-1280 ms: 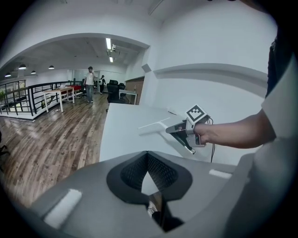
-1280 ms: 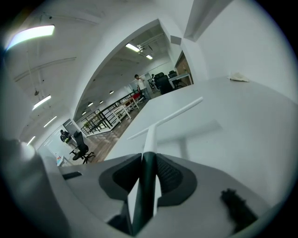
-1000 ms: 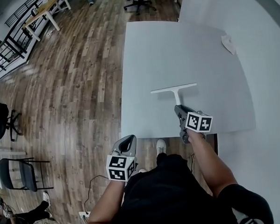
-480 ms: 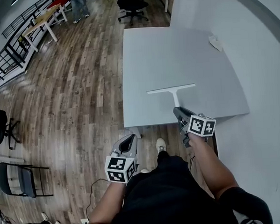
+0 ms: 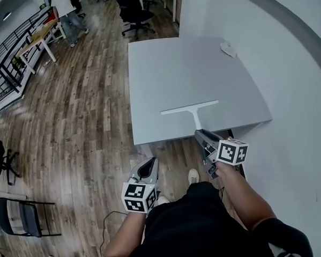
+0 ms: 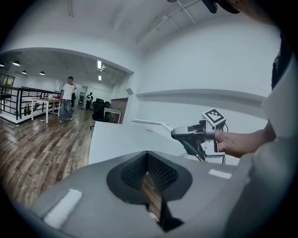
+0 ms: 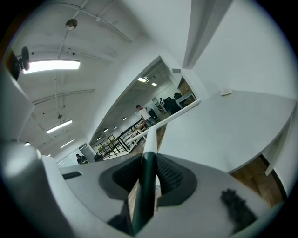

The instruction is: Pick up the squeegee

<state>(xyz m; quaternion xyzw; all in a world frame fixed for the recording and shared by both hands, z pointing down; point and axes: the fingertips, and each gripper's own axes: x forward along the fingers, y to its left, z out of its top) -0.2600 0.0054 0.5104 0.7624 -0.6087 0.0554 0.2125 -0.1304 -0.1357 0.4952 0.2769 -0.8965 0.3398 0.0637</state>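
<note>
The squeegee (image 5: 189,108) has a long white blade and a thin white shaft ending in a dark green handle. My right gripper (image 5: 200,134) is shut on that handle, just past the white table's (image 5: 163,71) near edge, and the blade hangs over the table's front part. In the right gripper view the handle (image 7: 147,181) stands between the jaws and the blade (image 7: 173,116) runs across ahead. My left gripper (image 5: 150,162) is lower left over the wooden floor, shut with nothing in it. The left gripper view shows its jaws (image 6: 147,155), the right gripper (image 6: 187,135) and the blade (image 6: 148,123).
A small crumpled white cloth (image 5: 229,50) lies at the table's far right corner. A white wall runs along the right. An office chair (image 5: 133,14) and a standing person (image 5: 67,14) are beyond the table; black chairs (image 5: 20,213) stand at the left.
Both grippers have risen and drawn back toward the person. The squeegee has come along in the right gripper, from the table's middle to its near edge.
</note>
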